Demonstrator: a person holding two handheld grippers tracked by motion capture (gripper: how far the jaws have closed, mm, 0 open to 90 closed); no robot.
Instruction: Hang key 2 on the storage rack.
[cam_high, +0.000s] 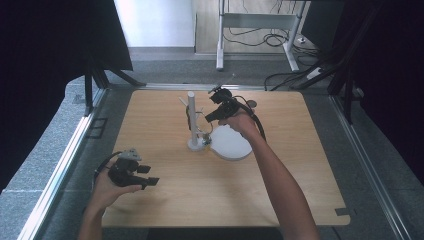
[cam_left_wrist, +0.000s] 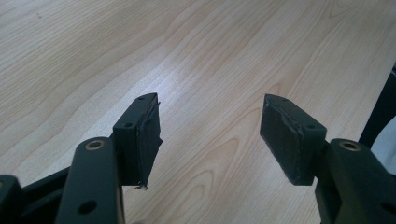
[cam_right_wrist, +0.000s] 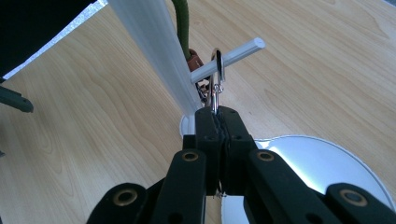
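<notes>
Hovering at the bench's (cam_high: 175, 175) near left corner: left tongs (cam_high: 148, 175), jaws standing wide apart over bare wood, gripping nothing. Standing mid-bench: white peg stand (cam_high: 191, 120), a green cord (cam_right_wrist: 181, 23) hanging down its post. Looping over its lower peg (cam_right_wrist: 233, 55): a small metal clasp (cam_right_wrist: 216, 77), pinched tight by the right tongs (cam_right_wrist: 219, 122). Lying just right of the stand's base: white plate (cam_high: 231, 142).

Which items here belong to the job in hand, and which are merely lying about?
In use: right gripper, shut on the metal key ring; white peg stand; its side peg.
Idle: white plate; left gripper, open over the bare wooden table.
</notes>
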